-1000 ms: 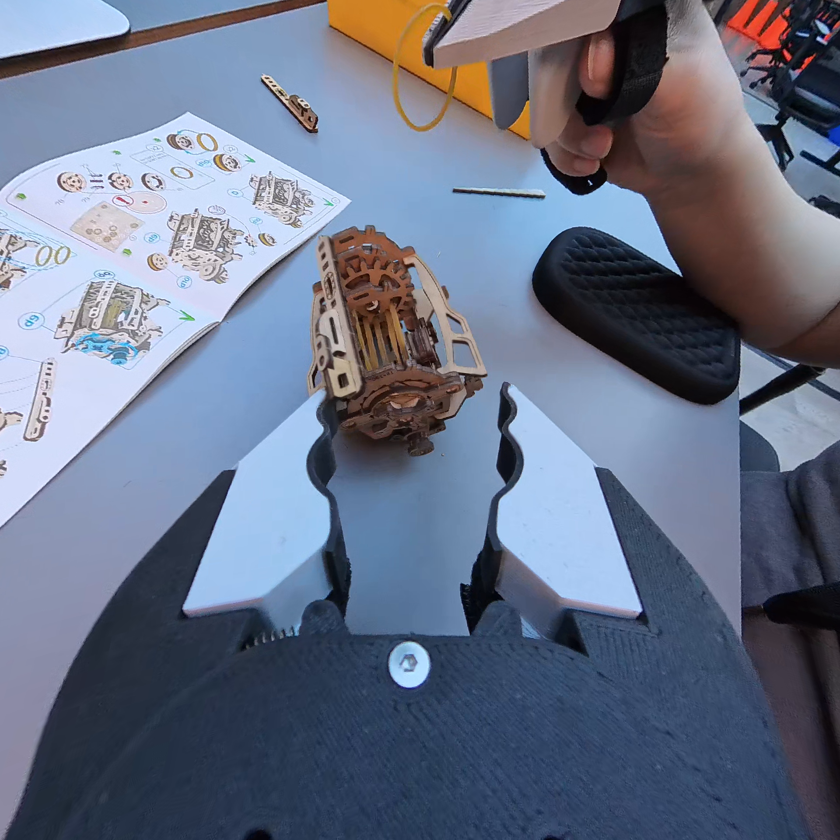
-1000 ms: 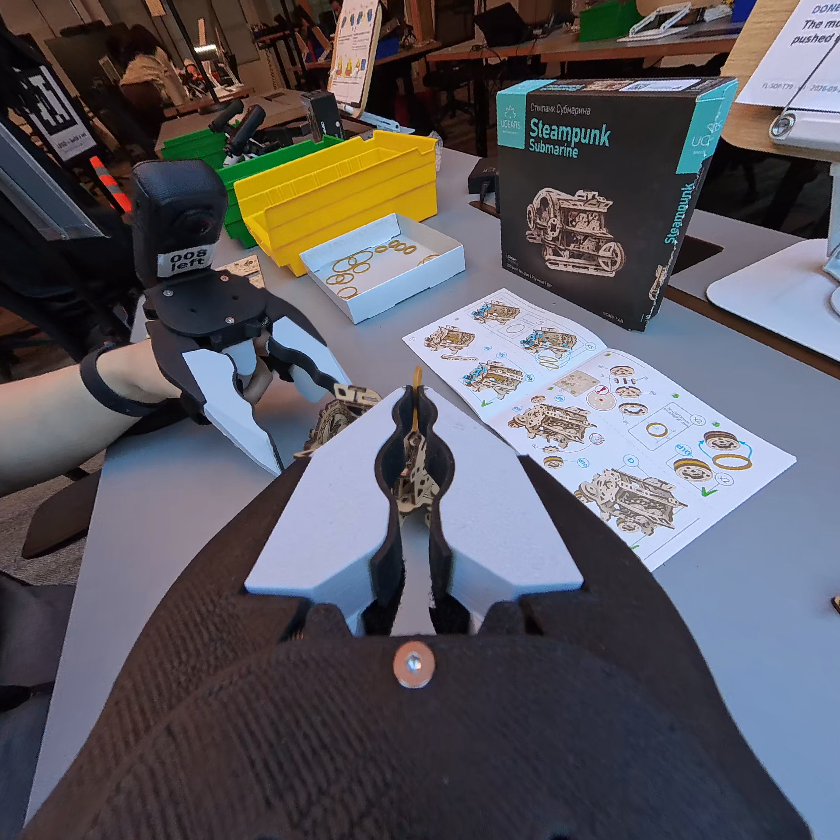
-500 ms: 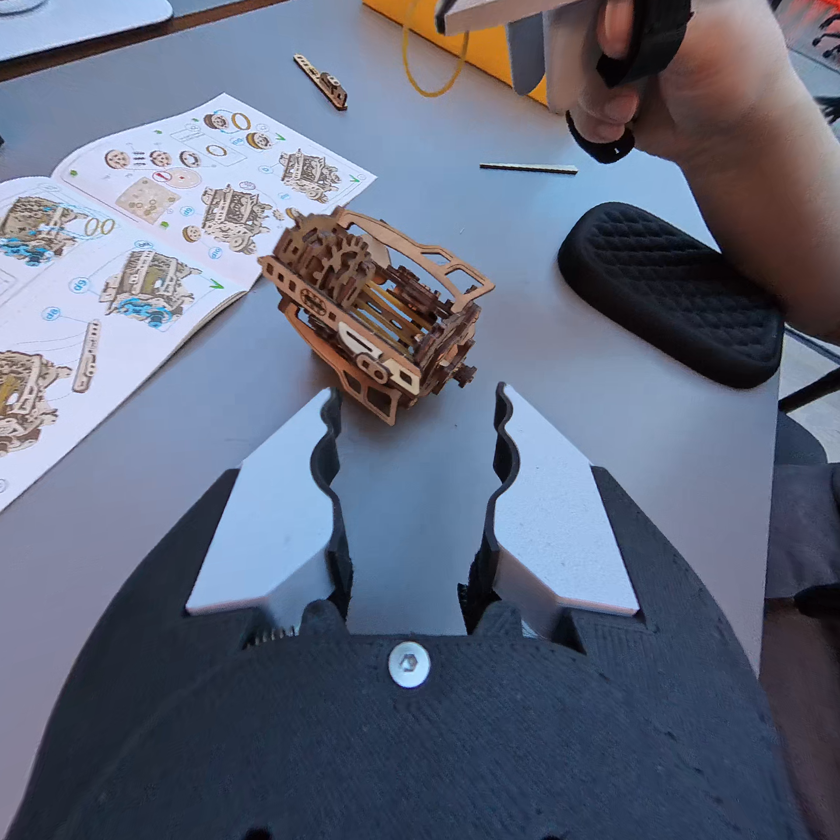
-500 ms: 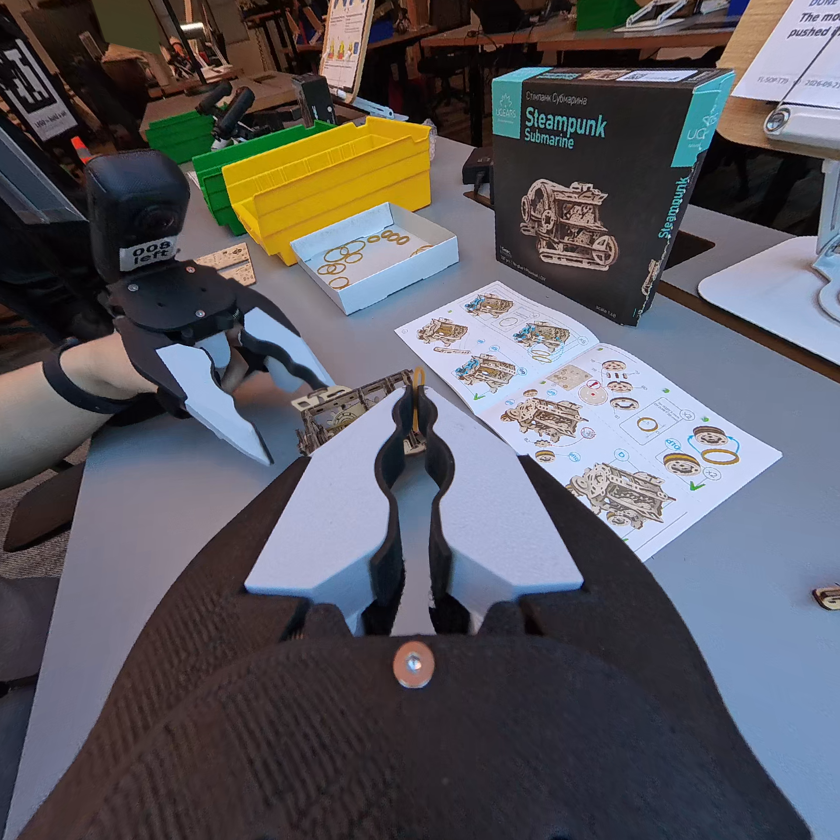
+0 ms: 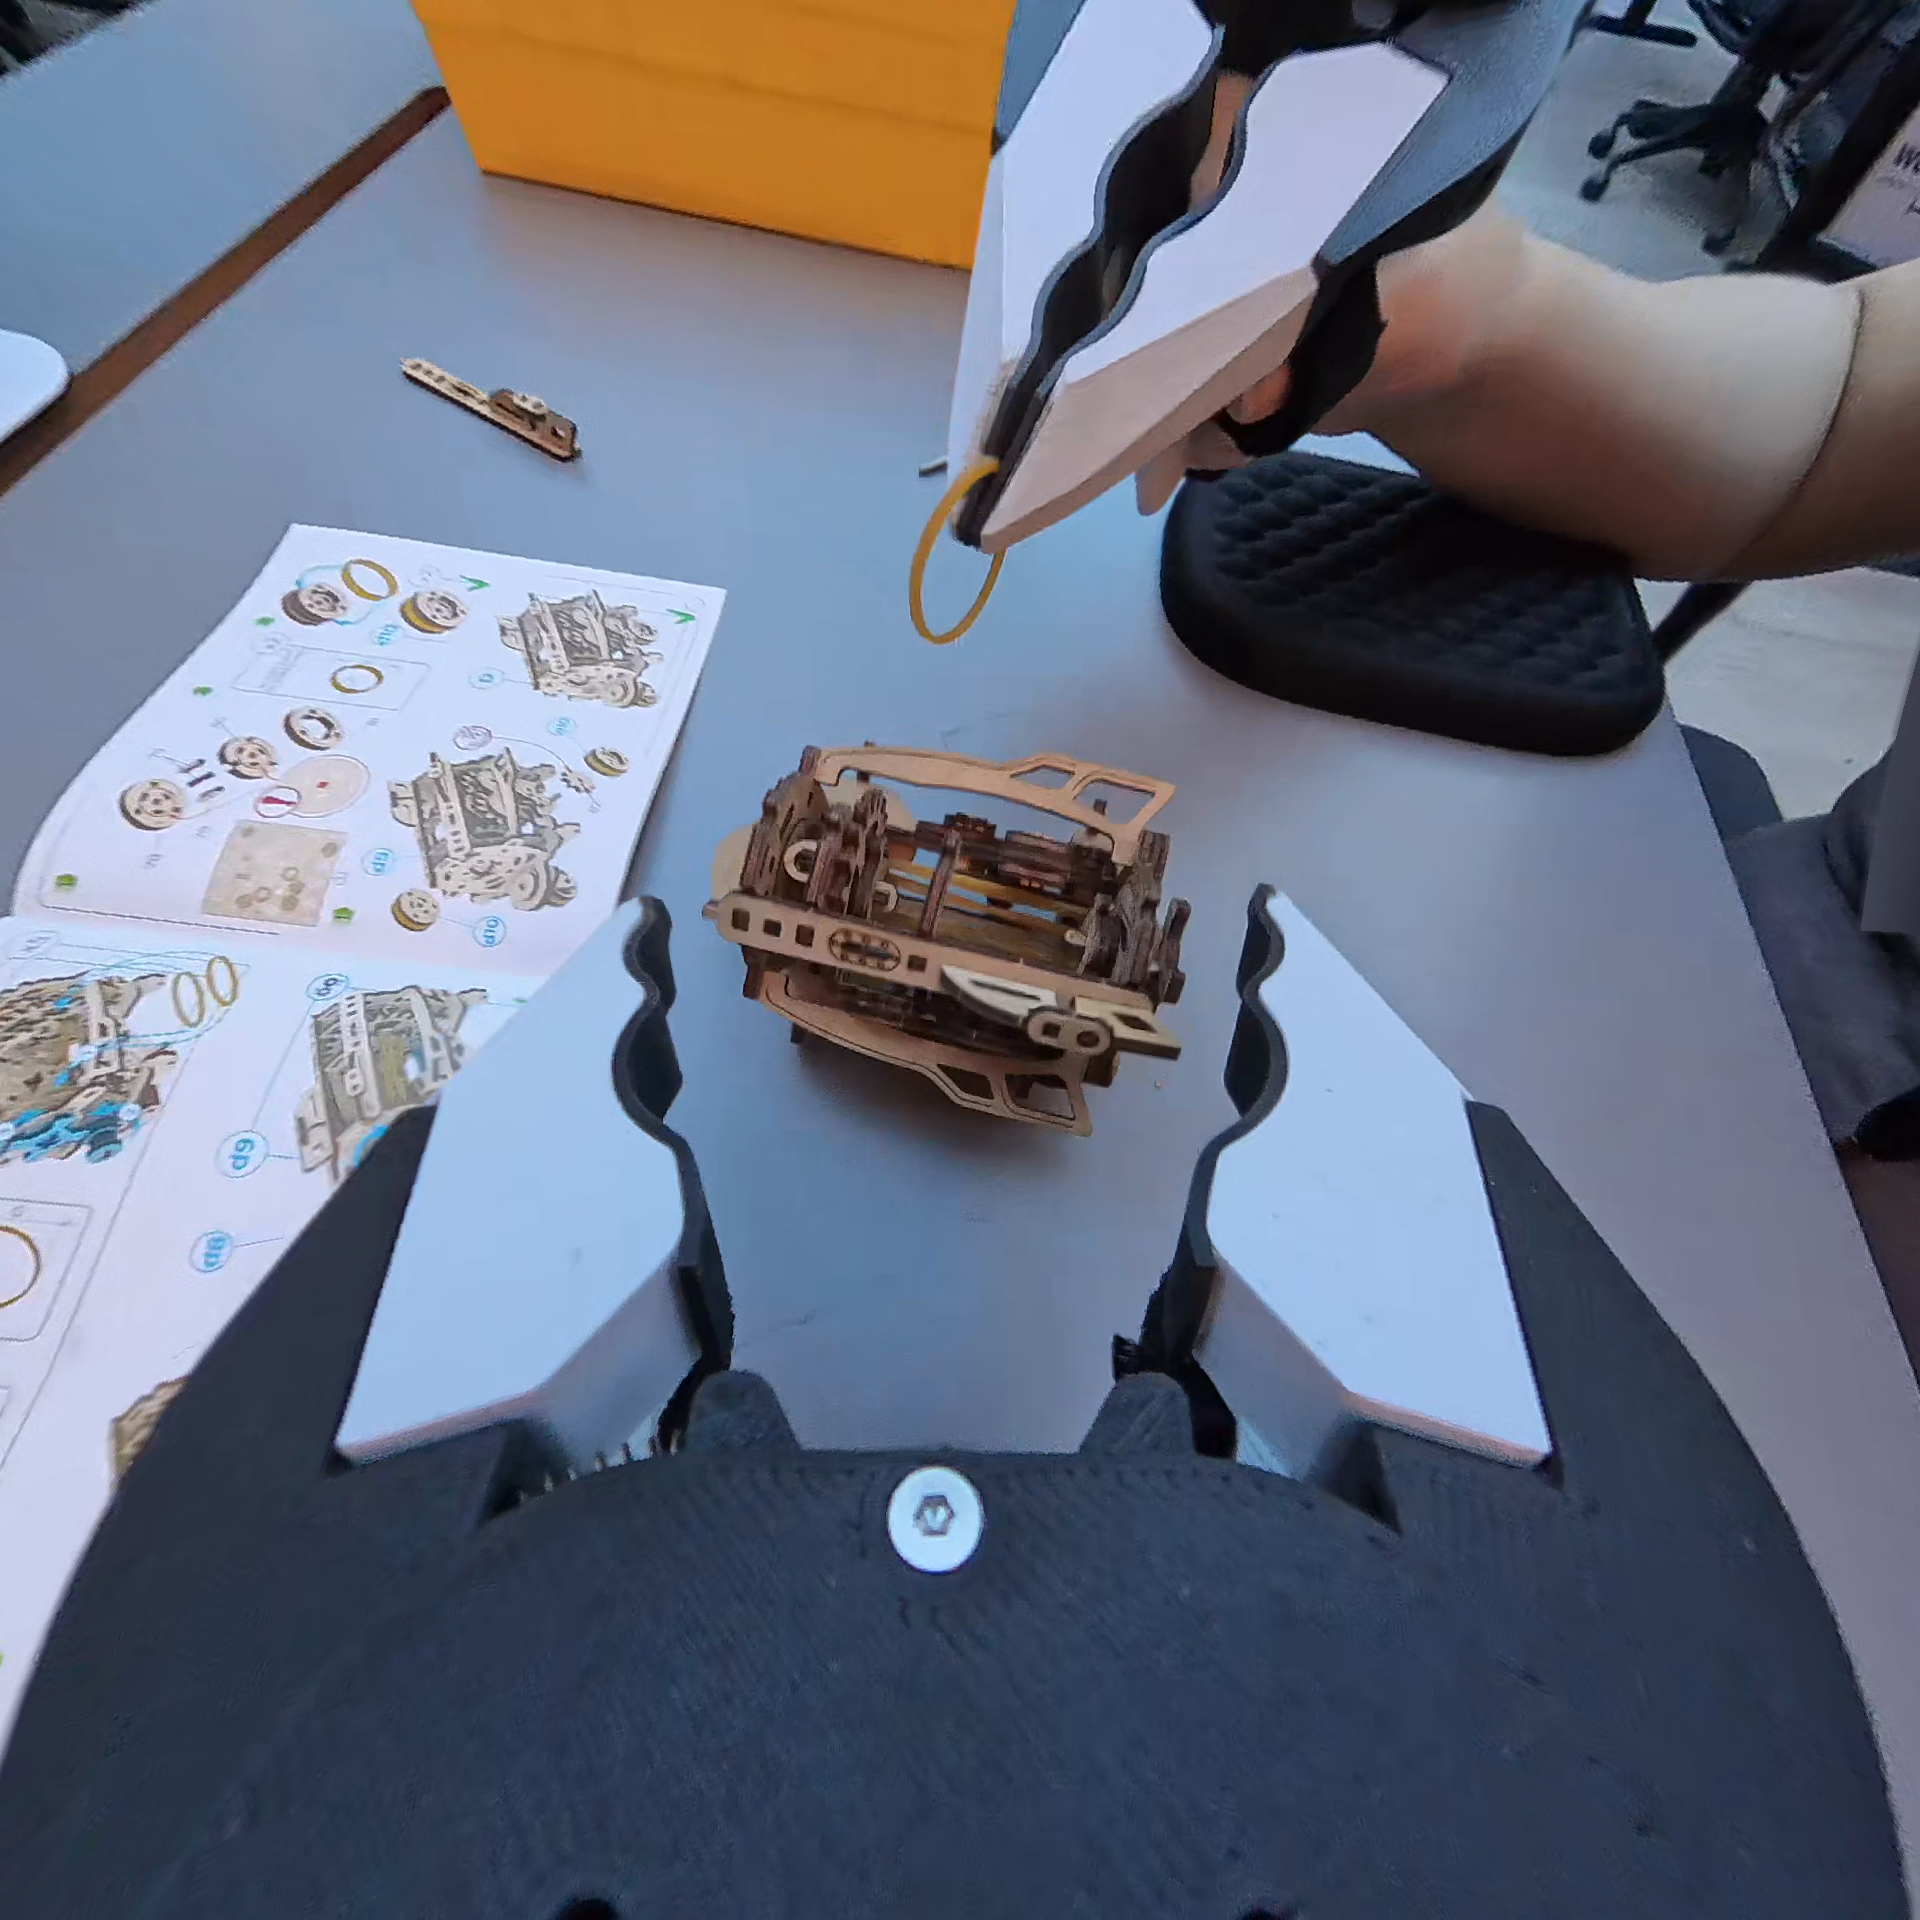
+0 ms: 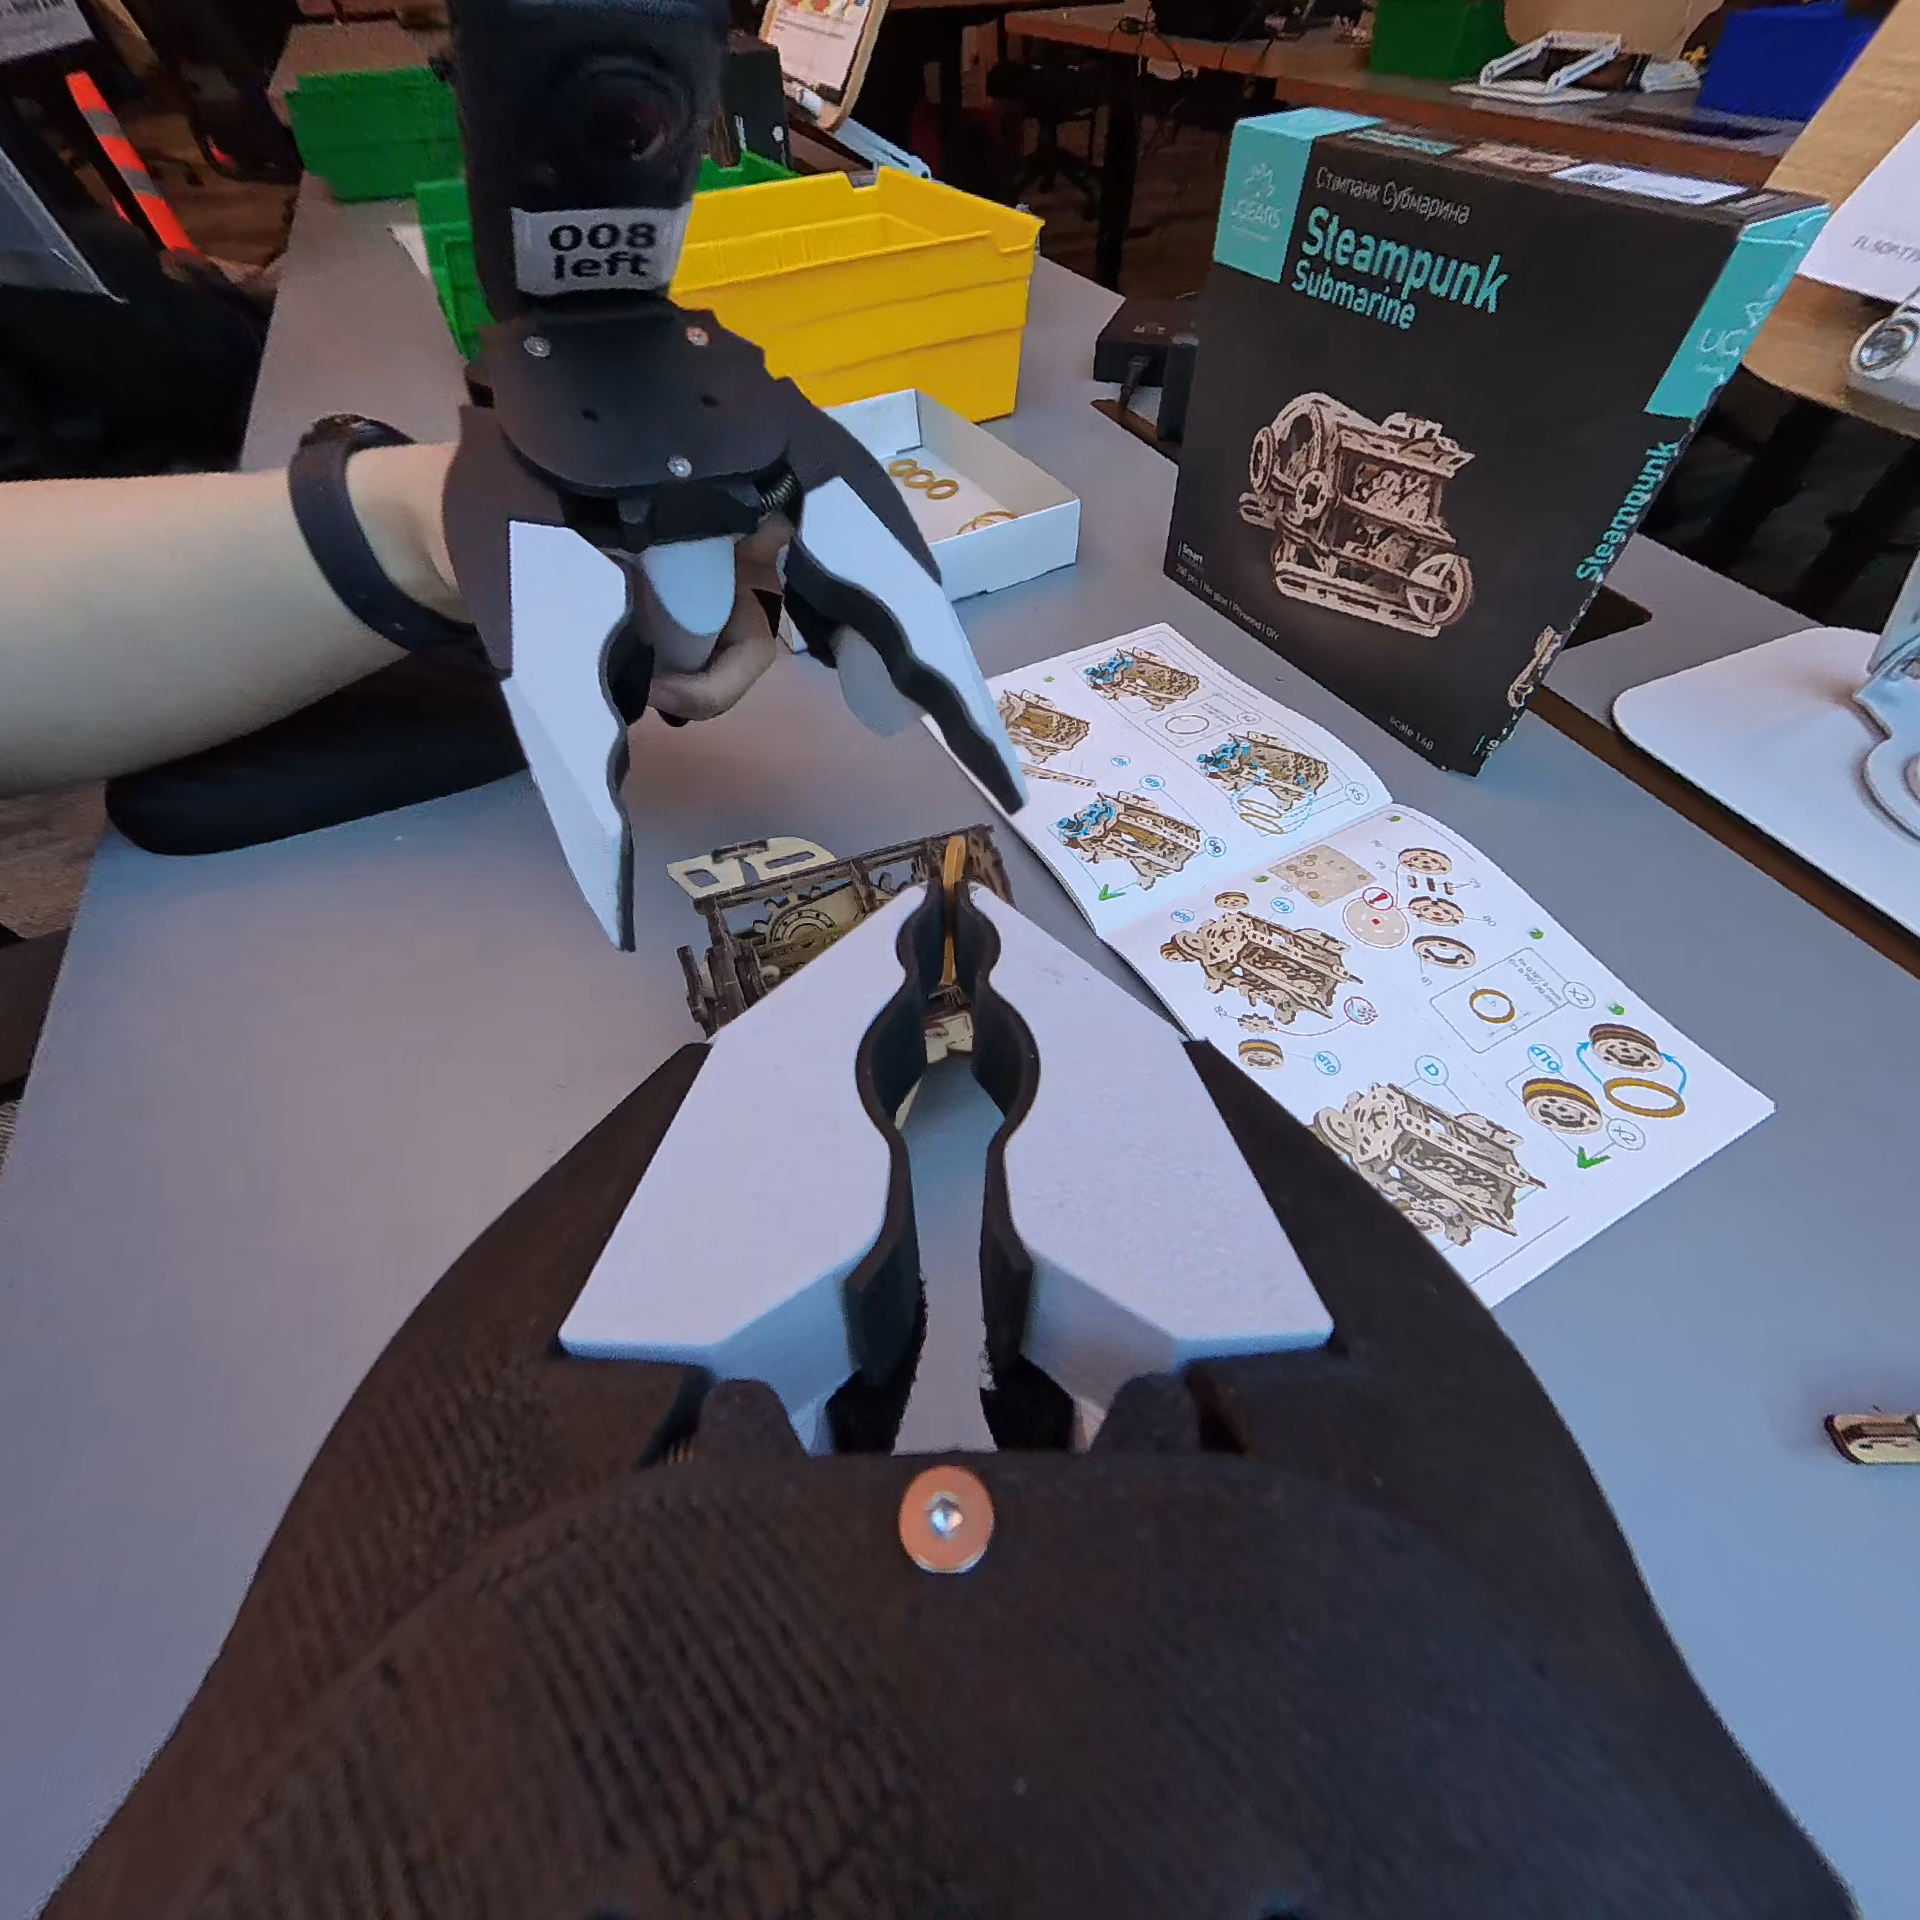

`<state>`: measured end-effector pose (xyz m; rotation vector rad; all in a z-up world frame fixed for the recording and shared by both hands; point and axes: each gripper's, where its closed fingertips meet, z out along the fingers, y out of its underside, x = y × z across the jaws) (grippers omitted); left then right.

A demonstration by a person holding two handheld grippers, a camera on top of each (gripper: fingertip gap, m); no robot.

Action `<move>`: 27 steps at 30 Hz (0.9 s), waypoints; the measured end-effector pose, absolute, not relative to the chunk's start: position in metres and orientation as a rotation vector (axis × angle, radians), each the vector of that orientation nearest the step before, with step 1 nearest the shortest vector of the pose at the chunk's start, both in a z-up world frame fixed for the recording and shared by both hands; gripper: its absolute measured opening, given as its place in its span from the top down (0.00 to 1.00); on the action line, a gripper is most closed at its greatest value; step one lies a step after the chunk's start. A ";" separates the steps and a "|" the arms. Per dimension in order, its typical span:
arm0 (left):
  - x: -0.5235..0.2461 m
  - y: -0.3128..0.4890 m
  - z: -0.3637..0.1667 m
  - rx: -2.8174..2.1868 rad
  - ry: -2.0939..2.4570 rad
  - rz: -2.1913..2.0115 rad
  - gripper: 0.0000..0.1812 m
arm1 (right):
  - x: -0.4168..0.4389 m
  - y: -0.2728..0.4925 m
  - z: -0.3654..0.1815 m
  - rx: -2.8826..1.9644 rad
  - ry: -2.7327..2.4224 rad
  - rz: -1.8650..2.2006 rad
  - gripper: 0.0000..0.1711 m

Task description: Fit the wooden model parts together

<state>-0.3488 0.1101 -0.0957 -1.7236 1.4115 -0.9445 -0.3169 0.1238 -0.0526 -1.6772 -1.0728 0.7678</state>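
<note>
Since half a second ago the wooden model has turned on the grey worktop: its long side now lies across the left wrist view, where before it sat tilted and angled away. It rests in front of the left gripper, whose jaws have spread wider than before and stand open with nothing between them, one tip just off each end of the model without touching it. The right gripper has come down from the top edge of that view to hang above and beyond the model, its jaws closed on a yellow rubber band that dangles from the tips as a loop. In the right wrist view the band shows as a thin strip pinched between the closed tips, with the model just past them and the left gripper poised over it, pointing down.

An open instruction booklet lies flat beside the model. A small wooden strip lies apart on the worktop, nearer the yellow bin. A black wrist pad sits under the hand holding the right gripper. A dark kit box stands upright behind the booklet, and a shallow white tray holding more bands sits in front of the bin.
</note>
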 end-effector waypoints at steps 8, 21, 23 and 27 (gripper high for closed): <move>-0.342 0.106 -0.124 -1.796 1.422 -0.782 0.46 | -0.323 0.119 -0.061 -1.690 -1.104 0.799 1.00; -0.342 0.100 -0.121 -1.994 0.977 -0.685 0.46 | -0.323 0.117 -0.062 -1.694 -1.122 0.753 1.00; -0.344 0.098 -0.120 -2.039 0.869 -0.733 0.47 | -0.324 0.116 -0.062 -1.695 -1.126 0.753 1.00; -0.357 0.088 -0.117 -2.089 0.695 -0.815 0.45 | -0.325 0.114 -0.062 -1.685 -1.134 0.756 1.00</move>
